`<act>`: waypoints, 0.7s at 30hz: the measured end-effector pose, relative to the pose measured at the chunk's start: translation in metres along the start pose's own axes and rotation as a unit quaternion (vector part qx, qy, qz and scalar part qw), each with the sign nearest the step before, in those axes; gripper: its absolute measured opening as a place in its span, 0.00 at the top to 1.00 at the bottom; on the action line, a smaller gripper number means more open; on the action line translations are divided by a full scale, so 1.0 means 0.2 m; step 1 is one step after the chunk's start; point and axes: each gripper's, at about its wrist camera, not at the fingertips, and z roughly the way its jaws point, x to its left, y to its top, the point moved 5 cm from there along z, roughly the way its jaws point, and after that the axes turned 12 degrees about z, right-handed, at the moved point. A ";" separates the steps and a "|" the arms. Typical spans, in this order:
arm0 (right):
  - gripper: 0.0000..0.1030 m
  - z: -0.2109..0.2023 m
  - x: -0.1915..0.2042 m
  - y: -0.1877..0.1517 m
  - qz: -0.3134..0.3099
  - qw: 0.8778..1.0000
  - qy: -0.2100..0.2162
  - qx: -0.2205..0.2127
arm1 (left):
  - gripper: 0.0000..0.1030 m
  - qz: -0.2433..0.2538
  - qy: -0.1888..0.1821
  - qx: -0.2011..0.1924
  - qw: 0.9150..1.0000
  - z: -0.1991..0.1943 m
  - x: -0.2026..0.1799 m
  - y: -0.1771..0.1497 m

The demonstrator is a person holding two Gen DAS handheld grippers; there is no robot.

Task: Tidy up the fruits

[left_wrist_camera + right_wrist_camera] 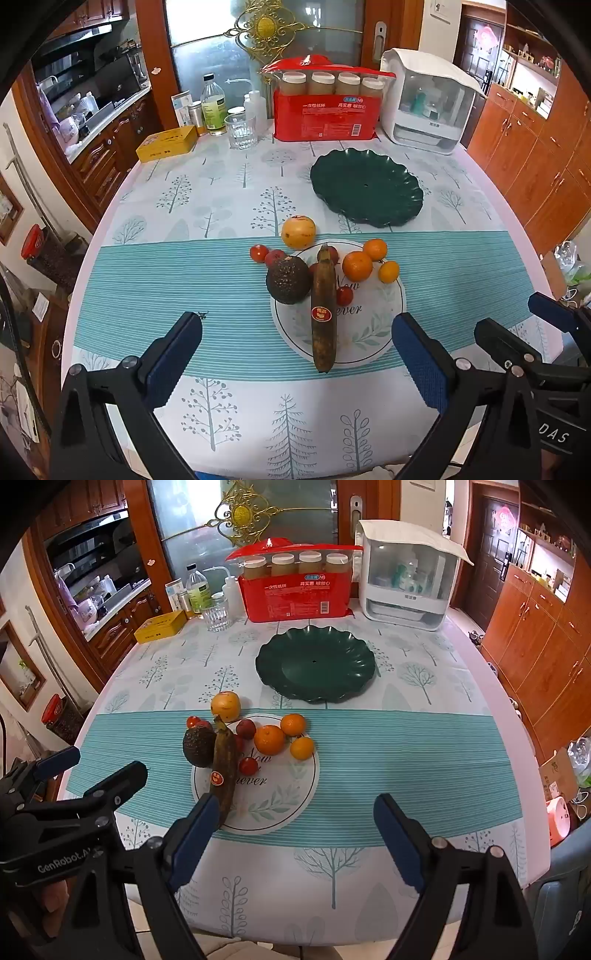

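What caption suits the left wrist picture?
Open left gripper hovers before a browned banana, avocado and oranges, green plate beyond.

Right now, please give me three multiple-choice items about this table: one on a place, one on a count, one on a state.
1. Where does the green plate lie?
A. beyond the fruits, toward the red package
B. under the banana
C. on the yellow box

2. How many oranges are there?
A. one
B. three
C. five

3. How do the fingers of both grippers stand?
A. shut on the banana
B. shut on nothing
C. open, holding nothing

Answers: 1 A, the plate sits bare between the fruits and the red package. 2 B, three lie beside the banana. 3 C, the left gripper and the right gripper both gape over the tablecloth.
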 end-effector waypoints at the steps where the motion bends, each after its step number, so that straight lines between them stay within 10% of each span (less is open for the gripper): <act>1: 0.16 0.00 0.00 0.00 0.001 1.000 0.001 0.000 | 0.01 0.001 0.001 0.000 1.000 0.00 0.00 0.00; 21: 0.16 0.00 -0.01 0.02 0.002 1.000 0.003 0.004 | 0.04 0.000 -0.001 -0.002 1.000 0.01 0.00 0.00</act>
